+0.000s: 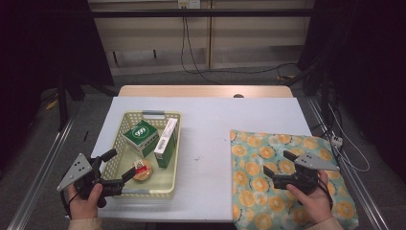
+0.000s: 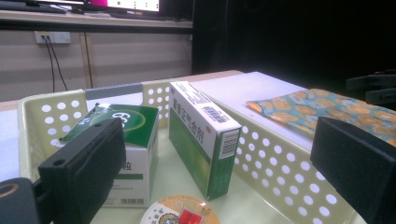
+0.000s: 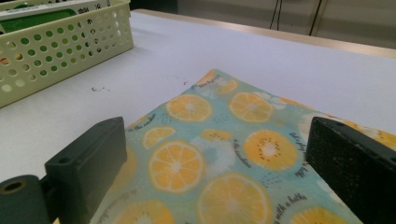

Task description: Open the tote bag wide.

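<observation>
A pale yellow perforated basket [image 1: 125, 118] [image 2: 280, 163] [image 3: 56, 51] stands on the table's left half. It holds a squat green box [image 1: 140, 135] [image 2: 133, 135], a tall green-and-white box [image 1: 166, 142] [image 2: 203, 133] on its edge, and a small round orange-lidded container [image 1: 142, 169] [image 2: 181, 214]. My left gripper [image 1: 118, 167] [image 2: 215, 177] is open at the basket's near left corner, its jaws spread over the round container. A flat cloth bag with an orange-slice print [image 1: 287, 175] [image 3: 219, 154] lies on the right. Over it my right gripper [image 1: 281, 167] [image 3: 215, 163] stands open, with nothing between the jaws.
The white table top [image 1: 206, 129] stretches between basket and bag, with a wooden strip [image 1: 206, 91] at its far edge. Metal rails run along both sides of the table. Cables hang by the back wall [image 1: 184, 43].
</observation>
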Demonstrator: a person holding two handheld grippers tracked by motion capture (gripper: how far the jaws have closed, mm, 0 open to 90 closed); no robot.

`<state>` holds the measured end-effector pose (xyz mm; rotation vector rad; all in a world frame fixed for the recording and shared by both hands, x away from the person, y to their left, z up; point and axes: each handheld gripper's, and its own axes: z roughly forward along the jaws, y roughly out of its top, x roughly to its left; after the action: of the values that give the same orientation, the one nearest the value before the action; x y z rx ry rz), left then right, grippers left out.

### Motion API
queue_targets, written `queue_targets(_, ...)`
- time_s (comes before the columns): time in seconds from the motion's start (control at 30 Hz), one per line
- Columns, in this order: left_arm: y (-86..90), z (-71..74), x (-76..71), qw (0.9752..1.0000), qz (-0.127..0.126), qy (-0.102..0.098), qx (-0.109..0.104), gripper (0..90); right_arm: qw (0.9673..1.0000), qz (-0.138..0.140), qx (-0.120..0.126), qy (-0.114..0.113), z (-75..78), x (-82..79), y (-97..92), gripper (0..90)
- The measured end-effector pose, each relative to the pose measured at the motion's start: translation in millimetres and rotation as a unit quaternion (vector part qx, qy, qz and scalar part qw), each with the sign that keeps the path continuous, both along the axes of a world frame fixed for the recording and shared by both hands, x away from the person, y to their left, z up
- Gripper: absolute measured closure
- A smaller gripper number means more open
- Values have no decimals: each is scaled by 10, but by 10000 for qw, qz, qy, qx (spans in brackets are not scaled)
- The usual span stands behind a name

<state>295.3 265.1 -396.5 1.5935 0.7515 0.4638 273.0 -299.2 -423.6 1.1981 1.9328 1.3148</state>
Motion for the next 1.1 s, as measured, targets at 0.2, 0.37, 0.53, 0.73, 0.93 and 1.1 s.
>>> queue_targets(0.2, 15, 7, -15, 10000, 31, -25, -39, 33, 9993, 236, -227, 157, 35, 146, 240, 64)
queue_targets(0.37, 5, -2, -18, 10000, 4, 0, -20, 33, 9977, 389, -415, 377, -3, 324, 452, 76)
queue_targets(0.53, -18, 3, -22, 10000, -20, 10, -37, 33, 9943, 511, -625, 695, -108, 549, 714, 113)
queue_targets(0.73, -22, -4, -21, 10000, -33, 21, -30, 33, 9908, 505, -831, 944, -228, 672, 848, 150)
queue_targets(0.93, -10, 1, -22, 10000, -8, 16, 1, 33, 9856, 533, -1128, 1139, -355, 743, 987, 280)
queue_targets(1.1, -2, -1, -20, 10000, -3, 20, 3, 33, 9836, 497, -1135, 1312, -366, 738, 1013, 343)
